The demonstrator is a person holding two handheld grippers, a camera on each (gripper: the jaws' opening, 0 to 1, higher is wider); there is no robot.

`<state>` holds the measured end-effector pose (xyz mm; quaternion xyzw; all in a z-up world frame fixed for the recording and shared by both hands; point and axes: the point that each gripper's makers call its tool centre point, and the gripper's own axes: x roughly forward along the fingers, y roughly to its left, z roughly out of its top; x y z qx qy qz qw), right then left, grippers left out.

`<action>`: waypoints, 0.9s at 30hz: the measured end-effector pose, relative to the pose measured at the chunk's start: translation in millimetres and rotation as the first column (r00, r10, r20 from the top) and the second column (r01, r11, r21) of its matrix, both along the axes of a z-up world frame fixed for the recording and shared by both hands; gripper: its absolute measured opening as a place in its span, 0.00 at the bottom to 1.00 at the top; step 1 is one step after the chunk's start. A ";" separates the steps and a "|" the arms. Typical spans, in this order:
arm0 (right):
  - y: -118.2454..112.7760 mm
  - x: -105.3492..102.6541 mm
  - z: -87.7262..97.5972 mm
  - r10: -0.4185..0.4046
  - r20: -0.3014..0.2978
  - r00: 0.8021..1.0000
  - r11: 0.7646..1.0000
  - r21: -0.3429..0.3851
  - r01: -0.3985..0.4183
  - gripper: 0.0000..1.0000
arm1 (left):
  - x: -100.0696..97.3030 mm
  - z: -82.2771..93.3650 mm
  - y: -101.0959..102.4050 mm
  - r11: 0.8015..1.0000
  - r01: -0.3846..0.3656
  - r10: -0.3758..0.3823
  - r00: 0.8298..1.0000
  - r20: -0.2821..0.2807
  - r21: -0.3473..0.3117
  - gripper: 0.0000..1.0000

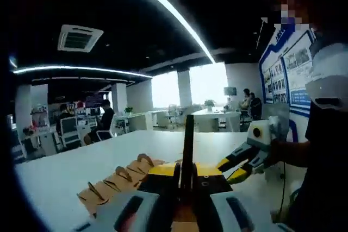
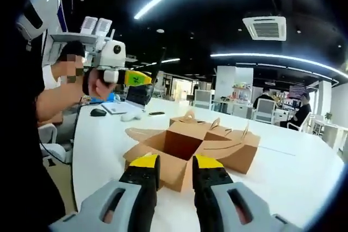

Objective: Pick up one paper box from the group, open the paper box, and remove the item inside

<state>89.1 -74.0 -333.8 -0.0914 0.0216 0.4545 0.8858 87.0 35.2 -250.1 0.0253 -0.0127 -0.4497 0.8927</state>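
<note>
One open paper box (image 2: 179, 153), flaps spread and inside looking empty as far as can be seen, stands on the white table (image 2: 293, 172) at the front of a row of closed paper boxes (image 2: 231, 142), just ahead of the right gripper (image 2: 176, 168), whose jaws stand narrowly apart and hold nothing. The left gripper (image 1: 185, 175), raised above the table, is clamped on a thin dark flat item (image 1: 188, 145) standing upright between its yellow-tipped jaws. Judged status: box picked and opened, item apparently removed; little or nothing of the task left.
</note>
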 end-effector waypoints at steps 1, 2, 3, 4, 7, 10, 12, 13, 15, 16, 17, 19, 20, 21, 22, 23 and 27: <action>0.0 0.8 0.2 -0.002 -0.001 1.000 1.000 -0.001 0.002 0.25 | -2.2 -2.3 5.1 0.999 -0.025 0.025 1.000 -0.016 -0.034 0.13; -0.2 1.6 0.5 -0.002 0.001 1.000 1.000 -0.005 0.002 0.25 | -3.1 -5.7 11.3 0.997 -0.057 0.056 0.998 -0.026 -0.057 0.13; -1.1 3.1 0.5 -0.003 -0.001 1.000 1.000 -0.004 0.003 0.25 | -3.5 -6.8 13.5 0.996 -0.068 0.066 0.997 -0.028 -0.064 0.13; -2.0 4.5 0.5 -0.004 -0.002 1.000 1.000 -0.003 0.004 0.25 | -6.4 -13.9 23.8 0.990 -0.115 0.111 0.993 -0.043 -0.087 0.13; -6.8 12.7 -1.0 -0.023 -0.020 1.000 1.000 0.013 0.023 0.25 | -13.1 -29.0 40.5 0.983 -0.162 0.158 0.986 -0.058 -0.090 0.13; -7.2 16.4 2.2 -0.017 -0.018 1.000 0.999 0.029 0.018 0.24 | -17.5 -41.4 51.2 0.974 -0.202 0.194 0.977 -0.088 -0.100 0.13; -8.1 19.4 6.6 -0.025 0.005 1.000 0.999 0.033 0.024 0.24 | -19.6 -49.9 54.5 0.970 -0.228 0.220 0.970 -0.101 -0.082 0.13; -8.6 20.9 8.8 -0.028 0.017 0.999 0.999 0.035 0.028 0.24 | -20.6 -54.1 56.1 0.968 -0.241 0.232 0.967 -0.107 -0.072 0.13; -12.0 27.9 9.8 -0.064 -0.019 0.998 0.995 0.080 0.066 0.24 | -21.8 -53.1 57.4 0.964 -0.250 0.240 0.964 -0.114 -0.093 0.13; -14.2 31.6 9.1 -0.085 -0.045 0.995 0.991 0.096 0.089 0.24 | -21.8 -51.0 58.4 0.961 -0.253 0.242 0.964 -0.111 -0.107 0.13; -15.8 34.7 9.2 -0.100 -0.053 0.994 0.989 0.104 0.105 0.24 | -21.8 -48.8 59.3 0.961 -0.249 0.237 0.966 -0.104 -0.122 0.13; -16.3 36.2 8.7 -0.111 -0.057 0.992 0.987 0.111 0.116 0.24 | -19.2 -46.9 61.7 0.958 -0.248 0.235 0.967 -0.099 -0.142 0.13; -16.4 36.5 8.1 -0.115 -0.063 0.991 0.986 0.115 0.121 0.24 | -17.3 -46.2 62.5 0.957 -0.250 0.237 0.966 -0.100 -0.147 0.13; -16.4 36.9 7.4 -0.119 -0.069 0.991 0.985 0.120 0.126 0.24 | -15.3 -45.6 63.3 0.956 -0.251 0.238 0.966 -0.102 -0.152 0.13; -16.5 37.3 6.7 -0.122 -0.076 0.990 0.984 0.124 0.131 0.24 | -13.4 -44.9 64.1 0.955 -0.253 0.239 0.965 -0.103 -0.156 0.13; -16.6 37.4 5.8 -0.125 -0.082 0.989 0.983 0.125 0.135 0.24 | -13.2 -43.9 63.5 0.957 -0.249 0.236 0.967 -0.098 -0.152 0.13; -17.3 35.6 4.8 -0.139 -0.086 0.987 0.982 0.114 0.148 0.24 | -16.1 -34.9 59.4 0.968 -0.211 0.206 0.977 -0.052 -0.136 0.13</action>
